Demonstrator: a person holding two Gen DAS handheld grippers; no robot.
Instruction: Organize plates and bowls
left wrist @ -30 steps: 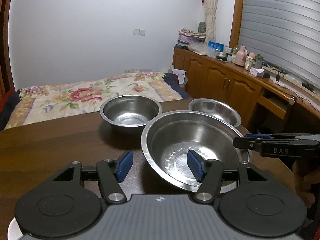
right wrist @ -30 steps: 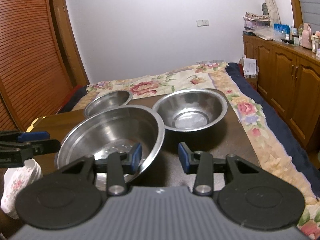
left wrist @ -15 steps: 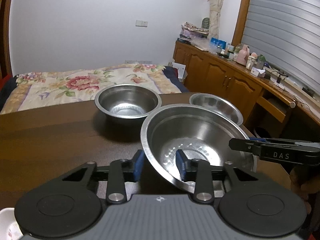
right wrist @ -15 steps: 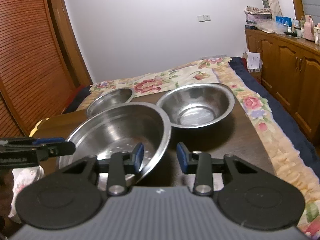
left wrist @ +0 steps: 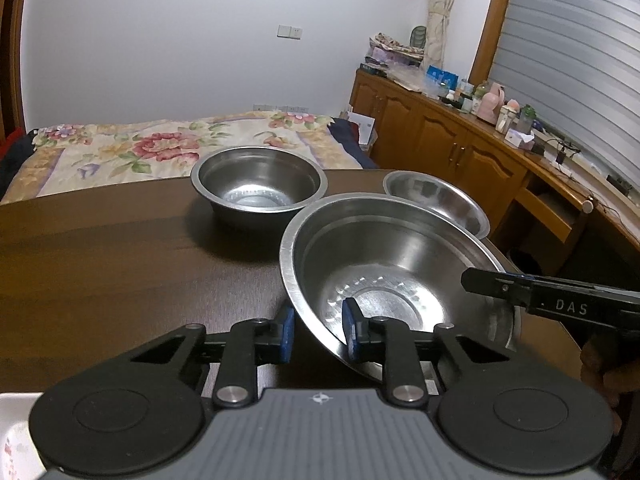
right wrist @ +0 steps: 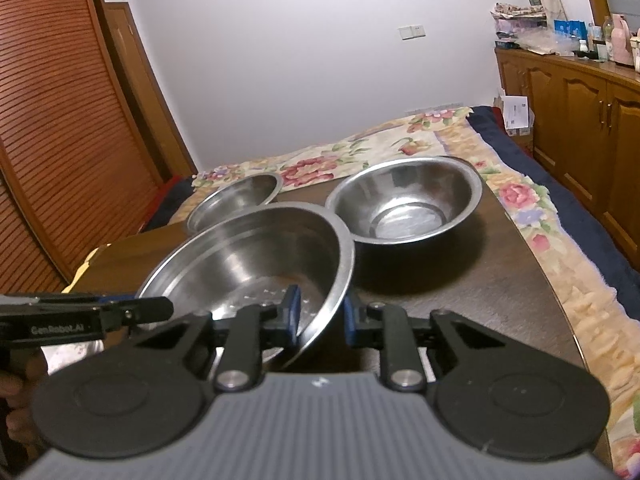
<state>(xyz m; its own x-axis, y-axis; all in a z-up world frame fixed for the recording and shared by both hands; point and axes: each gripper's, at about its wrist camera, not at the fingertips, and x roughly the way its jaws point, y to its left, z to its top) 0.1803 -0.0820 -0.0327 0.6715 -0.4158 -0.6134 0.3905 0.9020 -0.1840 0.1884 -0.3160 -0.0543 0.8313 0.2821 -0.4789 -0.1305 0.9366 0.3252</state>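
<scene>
Over the last second both sets of jaws had narrowed from a wide spread onto opposite sides of the largest steel bowl, and at this moment they were closing further. The left gripper had the bowl's near wall between its blue pads, one pad outside the rim and one inside the basin, with little or no gap visible. The right gripper straddled the opposite rim in the same way, its inner pad over the basin and its outer pad just off the outer wall, so whether it was pressing yet could not be told for certain. The big bowl sat tilted, its near edge down between the left jaws, which suggested that a two-handed lift was about to begin. Ahead of the jaws, on the dark wooden table, stood a deeper steel bowl and a small shallow bowl, both well apart from either gripper and untouched. For the task this looked like the pick-up step, probably moving the big bowl so the others could nest in it; nothing had been stacked yet. A floral plate showed beneath the left gripper's body in the right view. Readable writing: "DAS" on the right gripper's side in the left view, and "GenRobot.AI" on the left gripper's side in the right view.
</scene>
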